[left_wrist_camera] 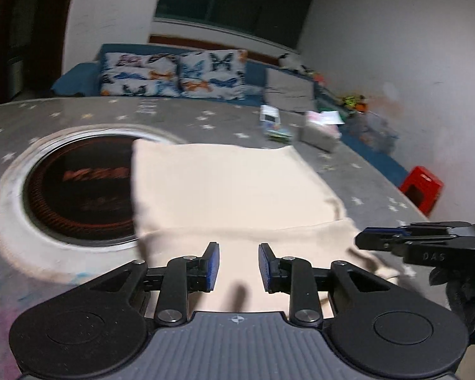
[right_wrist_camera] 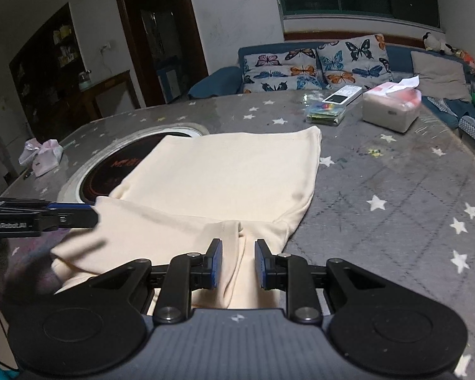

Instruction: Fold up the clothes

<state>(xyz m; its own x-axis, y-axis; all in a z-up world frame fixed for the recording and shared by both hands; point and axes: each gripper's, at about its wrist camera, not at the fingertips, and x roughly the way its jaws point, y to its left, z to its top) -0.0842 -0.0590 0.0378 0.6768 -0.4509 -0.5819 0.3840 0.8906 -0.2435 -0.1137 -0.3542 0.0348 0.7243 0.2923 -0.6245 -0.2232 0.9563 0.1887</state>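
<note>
A cream garment (left_wrist_camera: 231,190) lies partly folded on the grey star-patterned table, its far part lying over a round inset burner (left_wrist_camera: 79,190). My left gripper (left_wrist_camera: 238,266) is open and empty above the garment's near edge. My right gripper (right_wrist_camera: 238,264) is open and empty above a folded sleeve or hem ridge of the garment (right_wrist_camera: 224,174). The right gripper shows at the right edge of the left wrist view (left_wrist_camera: 421,242). The left gripper shows at the left edge of the right wrist view (right_wrist_camera: 41,217).
A tissue box (right_wrist_camera: 391,106), a white remote (right_wrist_camera: 342,95) and a clear box of coloured items (right_wrist_camera: 326,112) sit at the table's far side. Plastic bags (right_wrist_camera: 42,155) lie far left. A blue sofa with butterfly cushions (right_wrist_camera: 316,63) stands behind. A red stool (left_wrist_camera: 422,188) stands beside the table.
</note>
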